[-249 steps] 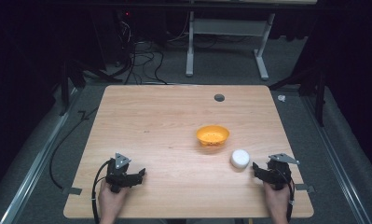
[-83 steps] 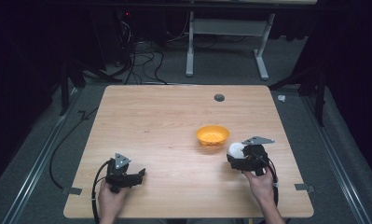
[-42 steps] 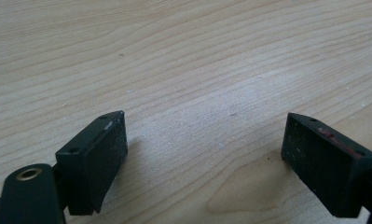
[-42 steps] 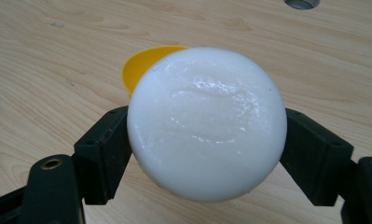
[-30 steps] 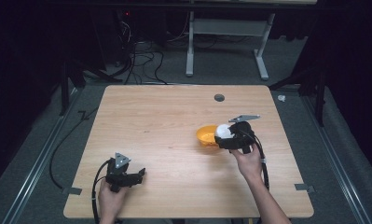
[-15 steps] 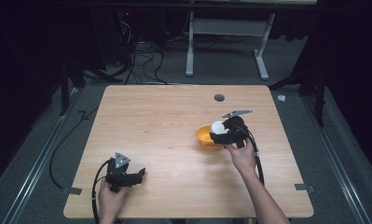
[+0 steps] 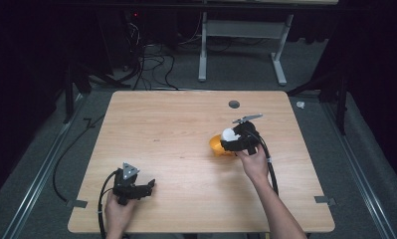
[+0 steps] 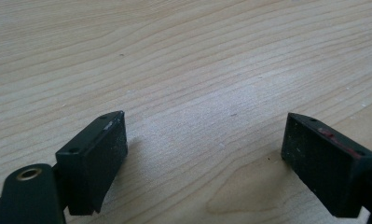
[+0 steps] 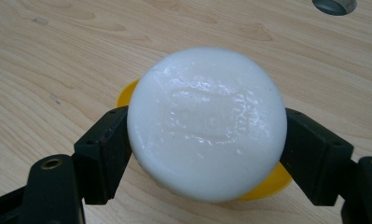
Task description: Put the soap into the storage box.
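Over the orange bowl [image 7: 217, 145], my right hand-held gripper [image 7: 229, 140] clamps the white puck [image 9: 207, 122]; near the surface [image 7: 176, 129] edge, my left hand-held gripper [image 8: 204, 154] rests with jaws spread.

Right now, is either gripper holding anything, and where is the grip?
The right gripper holds the white soap bar, jaws clamping its opposite round edges, above the orange bowl. The left gripper is open, empty.

it looked like a lab or test room: a bare wooden table [image 7: 176, 129] stood on grey carpet, dark all round, with tangled cables [image 7: 146, 59] and a desk frame [image 7: 241, 50] beyond the grippers.
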{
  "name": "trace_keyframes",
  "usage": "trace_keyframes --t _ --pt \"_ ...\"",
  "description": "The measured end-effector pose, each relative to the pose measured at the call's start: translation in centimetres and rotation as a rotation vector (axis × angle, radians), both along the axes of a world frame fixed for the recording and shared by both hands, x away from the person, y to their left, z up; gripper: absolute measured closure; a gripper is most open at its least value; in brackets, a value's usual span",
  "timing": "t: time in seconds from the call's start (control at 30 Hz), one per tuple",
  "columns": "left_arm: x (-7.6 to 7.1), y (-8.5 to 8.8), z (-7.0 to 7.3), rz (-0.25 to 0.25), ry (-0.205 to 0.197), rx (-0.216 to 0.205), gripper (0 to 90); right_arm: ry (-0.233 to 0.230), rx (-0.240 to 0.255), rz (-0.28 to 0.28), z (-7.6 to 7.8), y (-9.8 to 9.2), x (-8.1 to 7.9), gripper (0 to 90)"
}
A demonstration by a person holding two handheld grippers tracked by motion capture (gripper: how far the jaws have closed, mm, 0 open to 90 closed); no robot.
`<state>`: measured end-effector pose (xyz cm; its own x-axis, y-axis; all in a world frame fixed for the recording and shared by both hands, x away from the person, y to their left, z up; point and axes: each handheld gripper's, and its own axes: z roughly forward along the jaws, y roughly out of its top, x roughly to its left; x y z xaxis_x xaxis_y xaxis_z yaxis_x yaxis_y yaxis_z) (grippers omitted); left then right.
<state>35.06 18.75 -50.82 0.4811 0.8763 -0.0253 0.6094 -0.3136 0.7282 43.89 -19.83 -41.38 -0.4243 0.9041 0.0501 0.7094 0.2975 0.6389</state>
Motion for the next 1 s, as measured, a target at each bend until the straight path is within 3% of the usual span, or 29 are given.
trace_keyframes --t 0.3,0.53,0.93,1.0 --pt "0.0 0.0 0.0 0.000 -0.001 0.000 14.7 0.015 -0.004 -0.003 -0.7 0.5 0.6 23.3" --pt "-0.1 0.0 0.0 -0.001 0.001 0.000 14.7 0.051 -0.016 0.011 -1.7 1.0 1.0 23.2" --pt "-0.1 0.0 0.0 -0.001 -0.001 -0.001 14.7 0.098 -0.007 -0.029 -3.3 1.0 1.6 23.2" --pt "-0.1 0.0 0.0 -0.001 -0.001 -0.001 14.7 0.113 -0.025 -0.031 -3.6 1.1 1.7 23.1"
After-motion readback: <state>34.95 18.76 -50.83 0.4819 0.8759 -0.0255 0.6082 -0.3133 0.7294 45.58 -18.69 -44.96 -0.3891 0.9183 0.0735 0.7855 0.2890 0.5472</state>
